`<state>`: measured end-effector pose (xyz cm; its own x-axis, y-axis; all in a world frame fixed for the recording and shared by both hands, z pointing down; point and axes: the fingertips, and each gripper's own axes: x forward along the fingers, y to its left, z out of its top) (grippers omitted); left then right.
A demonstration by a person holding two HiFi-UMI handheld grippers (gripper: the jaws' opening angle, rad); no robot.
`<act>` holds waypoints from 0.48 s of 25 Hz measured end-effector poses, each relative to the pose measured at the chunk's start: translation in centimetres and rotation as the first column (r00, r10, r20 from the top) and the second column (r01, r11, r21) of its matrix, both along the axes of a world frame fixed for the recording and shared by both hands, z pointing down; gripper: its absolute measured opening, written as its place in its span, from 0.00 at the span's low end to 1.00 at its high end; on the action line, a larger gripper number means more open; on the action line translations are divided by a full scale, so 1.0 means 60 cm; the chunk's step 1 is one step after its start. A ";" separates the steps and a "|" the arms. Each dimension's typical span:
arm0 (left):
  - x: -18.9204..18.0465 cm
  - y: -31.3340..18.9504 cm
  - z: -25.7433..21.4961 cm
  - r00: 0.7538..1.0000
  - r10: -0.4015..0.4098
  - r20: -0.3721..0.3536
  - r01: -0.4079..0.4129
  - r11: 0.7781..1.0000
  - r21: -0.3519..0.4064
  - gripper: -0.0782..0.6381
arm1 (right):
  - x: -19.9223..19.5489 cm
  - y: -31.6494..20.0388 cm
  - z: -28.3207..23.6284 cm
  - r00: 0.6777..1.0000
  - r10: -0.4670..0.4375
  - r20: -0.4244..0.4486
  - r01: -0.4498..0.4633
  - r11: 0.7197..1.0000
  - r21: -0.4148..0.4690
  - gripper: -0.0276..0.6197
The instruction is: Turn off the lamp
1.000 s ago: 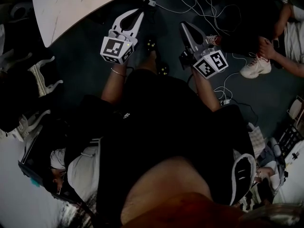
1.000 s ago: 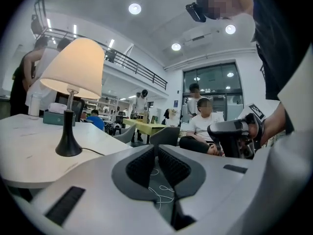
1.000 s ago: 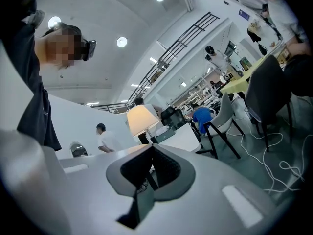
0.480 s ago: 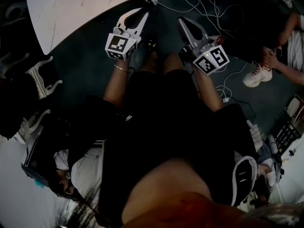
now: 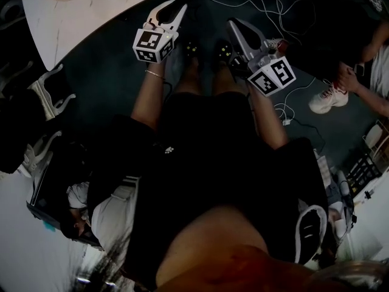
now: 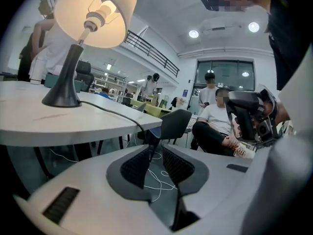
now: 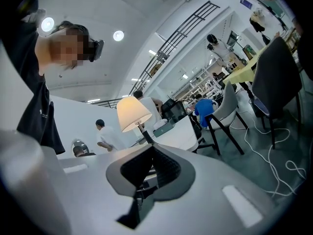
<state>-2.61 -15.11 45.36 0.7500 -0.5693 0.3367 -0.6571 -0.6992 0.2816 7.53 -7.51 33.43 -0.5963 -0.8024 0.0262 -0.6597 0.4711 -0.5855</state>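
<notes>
Jaws of the left hand-held gripper (image 6: 155,148) stand apart and have just been opening. Nothing is pressed between the ribbed pads (image 6: 134,168). Through the gap, the floor (image 6: 29,168) and loose white cables (image 6: 157,176) are visible.

The right hand-held gripper (image 7: 152,148) has its jaws fully together, with nothing between them. In the head view, both units are held out in front of the person's body. The left one (image 5: 174,8) reaches the edge of the white table (image 5: 79,17). The right one (image 5: 234,24) is beside it, over the dark floor.

In the left gripper view, the black lamp cord (image 6: 117,112) runs across the table top. It drops off the table's near edge in line with the jaw gap, beyond the tips.

The lamp (image 6: 78,43) stands upright on the table, further back and to the left of the left gripper. It is apart from both grippers. Its bulb is lit and the shade (image 6: 95,13) glows. The right gripper view also shows the lamp (image 7: 134,114) lit, above and beyond the closed jaws.

Further back are a dark chair (image 6: 173,124) and a seated person (image 6: 215,124).
</notes>
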 end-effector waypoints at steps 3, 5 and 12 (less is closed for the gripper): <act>0.009 -0.006 0.023 1.000 -0.013 0.013 0.013 1.000 -0.012 0.21 | 0.020 -0.002 0.018 1.000 0.004 -0.008 -0.004 1.000 -0.008 0.04; 0.011 -0.014 0.037 1.000 -0.019 0.015 0.020 1.000 -0.018 0.21 | 0.032 -0.007 0.031 1.000 0.016 -0.011 -0.016 1.000 -0.014 0.04; 0.015 -0.041 0.048 0.999 -0.041 -0.006 0.041 0.999 0.002 0.21 | 0.035 -0.019 0.063 1.000 0.018 -0.007 -0.018 0.999 -0.028 0.04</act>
